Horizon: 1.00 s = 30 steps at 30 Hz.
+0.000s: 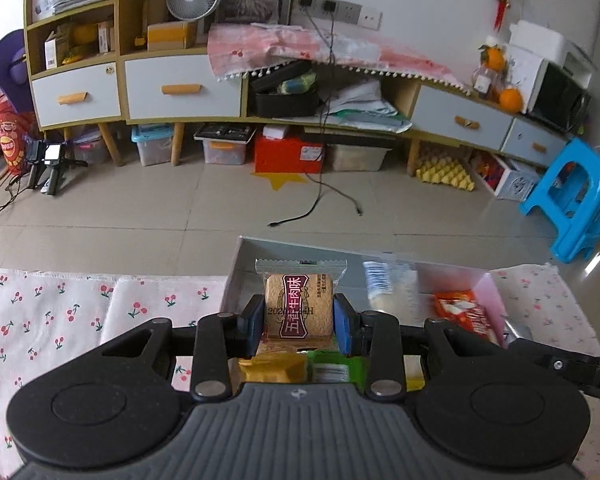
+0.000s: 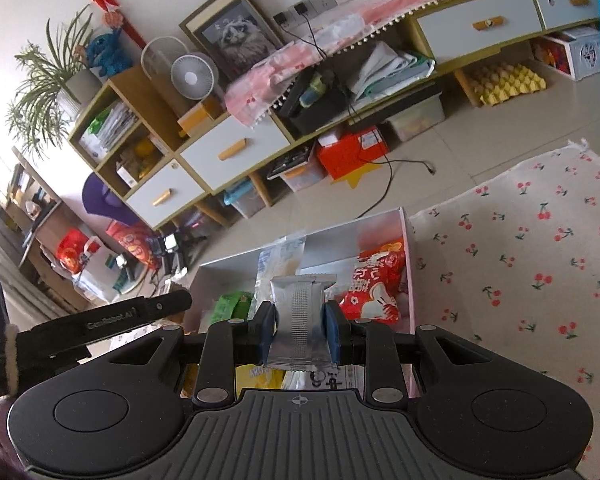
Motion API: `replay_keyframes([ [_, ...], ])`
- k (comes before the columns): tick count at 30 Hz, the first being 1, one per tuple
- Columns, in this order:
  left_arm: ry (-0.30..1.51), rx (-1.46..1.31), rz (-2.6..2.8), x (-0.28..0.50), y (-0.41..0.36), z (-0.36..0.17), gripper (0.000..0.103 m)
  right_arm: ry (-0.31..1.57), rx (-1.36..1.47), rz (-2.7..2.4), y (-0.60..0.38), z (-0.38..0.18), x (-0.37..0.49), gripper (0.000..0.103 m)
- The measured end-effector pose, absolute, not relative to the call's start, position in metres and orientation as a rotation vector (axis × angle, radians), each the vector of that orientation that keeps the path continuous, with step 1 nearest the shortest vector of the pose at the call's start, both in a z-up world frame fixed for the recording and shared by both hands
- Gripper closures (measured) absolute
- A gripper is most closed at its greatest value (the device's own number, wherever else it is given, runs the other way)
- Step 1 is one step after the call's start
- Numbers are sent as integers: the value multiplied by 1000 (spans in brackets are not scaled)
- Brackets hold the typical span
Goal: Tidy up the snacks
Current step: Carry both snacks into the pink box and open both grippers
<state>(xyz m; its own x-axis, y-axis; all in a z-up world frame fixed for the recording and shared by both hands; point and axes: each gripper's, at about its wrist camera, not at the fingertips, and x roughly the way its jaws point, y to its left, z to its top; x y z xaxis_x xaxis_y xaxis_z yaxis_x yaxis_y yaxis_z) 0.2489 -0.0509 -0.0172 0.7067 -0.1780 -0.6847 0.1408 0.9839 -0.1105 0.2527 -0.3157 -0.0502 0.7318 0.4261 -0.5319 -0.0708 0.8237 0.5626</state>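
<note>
Left gripper (image 1: 299,322) was clamped on a beige biscuit packet (image 1: 300,307) held over the open box (image 1: 236,264) on the cherry-print desk (image 1: 60,312). Right gripper (image 2: 299,332) pinched a silver sachet (image 2: 300,320) above the same box (red snack bag (image 2: 374,288) already inside).

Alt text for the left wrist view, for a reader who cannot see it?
The left tongs grip a clear-wrapped tan biscuit packet with a maroon label above an open grey box of snacks, on a cherry-print tablecloth. Behind: tiled floor and a cluttered cabinet.
</note>
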Motion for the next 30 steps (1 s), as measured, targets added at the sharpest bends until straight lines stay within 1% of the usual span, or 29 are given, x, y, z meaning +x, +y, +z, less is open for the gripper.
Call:
replay_keyframes([
  [6,777,-49,-171,257,-51,-24,70,693,570,307,-314,-59,260,77],
  [8,777,-54,-172,258,-50,-26,70,685,572,311,-313,-60,261,75],
  [9,776,-60,-173,258,-50,-26,68,679,575,317,-313,-60,261,72],
  [10,771,-66,-172,260,-49,-26,65,663,584,319,-314,-60,260,72],
  [11,767,-72,-169,259,-49,-26,58,644,594,315,-315,-60,259,67],
  [12,759,-76,-171,259,-49,-26,56,638,606,314,-316,-59,259,62],
  [13,756,-75,-176,257,-48,-26,56,635,618,319,-317,-59,258,54],
  [14,756,-72,-178,257,-49,-25,56,633,624,323,-318,-58,258,52],
  [16,753,-61,-178,256,-50,-24,54,638,616,325,-318,-57,258,52],
  [18,748,-51,-179,254,-51,-22,48,644,607,322,-317,-56,259,52],
  [23,746,-32,-175,247,-51,-16,43,653,587,312,-316,-50,254,47],
  [26,737,-20,-171,241,-50,-10,40,648,550,317,-315,-40,245,46],
  [27,735,-21,-170,237,-48,-7,38,645,537,319,-315,-36,241,45],
  [29,730,-25,-165,230,-46,-3,37,638,522,323,-315,-30,233,39],
  [30,728,-26,-162,226,-45,-1,35,636,514,322,-316,-28,230,38],
])
